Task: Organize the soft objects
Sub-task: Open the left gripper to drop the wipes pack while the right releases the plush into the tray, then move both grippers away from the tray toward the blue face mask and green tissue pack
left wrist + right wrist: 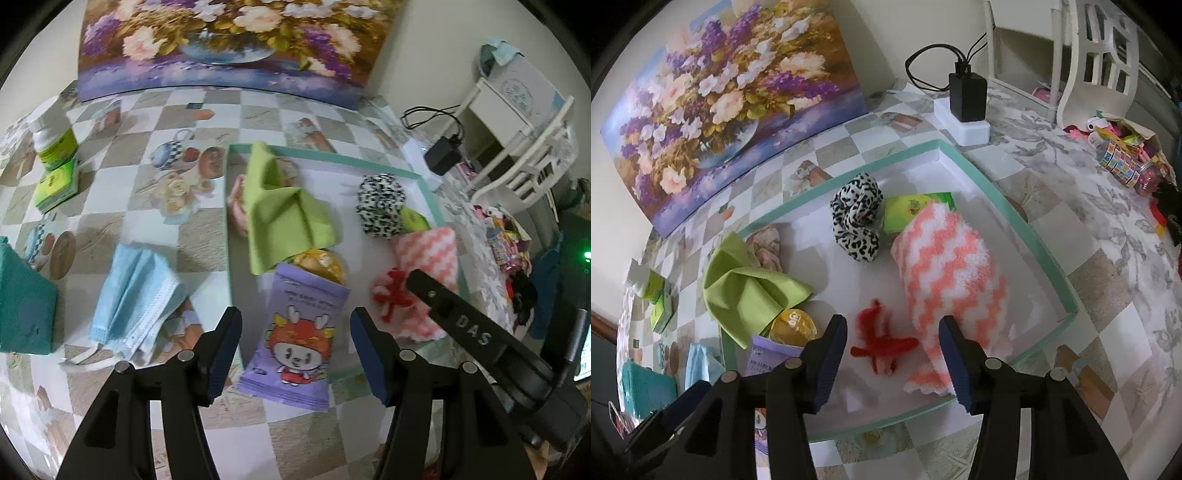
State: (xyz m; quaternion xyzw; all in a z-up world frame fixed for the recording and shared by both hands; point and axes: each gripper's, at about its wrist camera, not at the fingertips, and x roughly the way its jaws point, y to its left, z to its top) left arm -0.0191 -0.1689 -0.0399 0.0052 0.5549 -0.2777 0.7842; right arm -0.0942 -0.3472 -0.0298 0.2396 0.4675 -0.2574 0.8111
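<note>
The tray [1038, 258], shallow with a mint-green rim, sits on the checked tablecloth [140, 236] and serves as the landmark. Inside it, toward its far side, lies a leopard-print scrunchie [857, 221] with a small green box [912, 210] just beside it. The pink-and-white zigzag towel [955, 273] lies along the tray's right half, its near end reaching the near rim. A red fuzzy piece [882, 345] rests on the tray floor just left of the towel. The green cloth [750, 291] drapes over the tray's left rim, partly covering a pinkish item [768, 245]. A yellow packet [794, 325] sits at the cloth's near edge, and a purple pouch [295, 332] lies across the tray's near-left rim.

Outside the tray, to its left, a blue face mask [136, 295] lies on the tablecloth.

The left gripper [295, 354] hovers over the pouch, fingers apart and not pressing it. The right gripper [892, 363] hangs above the red piece and the towel's near end, fingers apart, gripping nothing.
</note>
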